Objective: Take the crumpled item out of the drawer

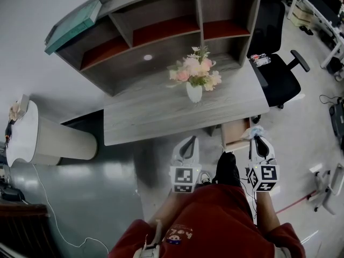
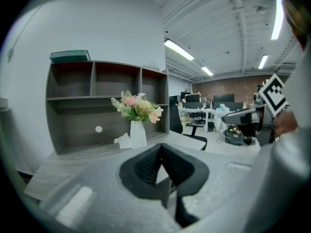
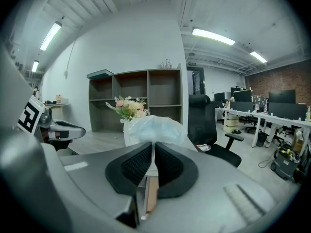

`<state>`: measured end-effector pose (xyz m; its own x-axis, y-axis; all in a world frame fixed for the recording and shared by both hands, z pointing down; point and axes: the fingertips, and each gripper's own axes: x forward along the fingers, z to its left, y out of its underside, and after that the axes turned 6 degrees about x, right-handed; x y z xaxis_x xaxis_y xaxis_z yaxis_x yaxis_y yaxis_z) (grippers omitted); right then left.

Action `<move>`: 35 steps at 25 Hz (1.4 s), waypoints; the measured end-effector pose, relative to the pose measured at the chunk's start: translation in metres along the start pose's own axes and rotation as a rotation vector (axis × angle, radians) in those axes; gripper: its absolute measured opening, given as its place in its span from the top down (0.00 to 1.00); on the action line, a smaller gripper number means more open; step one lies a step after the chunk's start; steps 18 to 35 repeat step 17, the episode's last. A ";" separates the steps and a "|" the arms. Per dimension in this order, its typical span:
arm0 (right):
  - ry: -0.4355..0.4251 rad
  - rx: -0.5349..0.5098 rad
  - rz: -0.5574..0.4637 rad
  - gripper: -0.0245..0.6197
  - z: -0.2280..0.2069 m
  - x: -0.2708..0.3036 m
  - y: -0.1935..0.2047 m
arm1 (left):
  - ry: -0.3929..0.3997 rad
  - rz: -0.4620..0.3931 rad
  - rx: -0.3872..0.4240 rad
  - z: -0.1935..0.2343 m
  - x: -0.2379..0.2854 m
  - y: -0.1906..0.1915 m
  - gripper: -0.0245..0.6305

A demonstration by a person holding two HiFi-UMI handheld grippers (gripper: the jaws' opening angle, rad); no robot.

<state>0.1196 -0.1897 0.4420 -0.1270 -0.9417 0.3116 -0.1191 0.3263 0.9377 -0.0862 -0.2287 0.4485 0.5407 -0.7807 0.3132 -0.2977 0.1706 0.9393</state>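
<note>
The crumpled item [image 1: 256, 131] is a pale blue-white wad of thin plastic. It bulges above the jaws of my right gripper [image 1: 258, 140], which is shut on it. In the right gripper view the wad [image 3: 154, 129] sits just past the closed fingertips of the right gripper [image 3: 153, 147]. The open wooden drawer [image 1: 234, 133] sticks out under the desk's right end, just left of the held wad. My left gripper [image 1: 187, 144] hovers in front of the desk edge, left of the drawer. In the left gripper view its jaws [image 2: 161, 149] are shut, with nothing between them.
A grey desk [image 1: 156, 117] carries a shelf unit [image 1: 161, 31] and a white vase of flowers [image 1: 194, 92]. A black office chair [image 1: 279, 74] stands to the right. A white rounded stand [image 1: 54, 141] is at the left. More desks and chairs fill the room beyond.
</note>
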 end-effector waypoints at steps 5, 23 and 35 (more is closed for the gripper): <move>0.006 -0.001 0.000 0.93 -0.002 0.000 -0.002 | 0.002 -0.004 0.004 0.000 -0.001 -0.001 0.97; 0.012 0.007 -0.001 0.93 -0.001 0.001 -0.001 | 0.004 -0.024 0.049 0.007 0.000 -0.012 0.97; 0.012 0.007 -0.001 0.93 -0.001 0.001 -0.001 | 0.004 -0.024 0.049 0.007 0.000 -0.012 0.97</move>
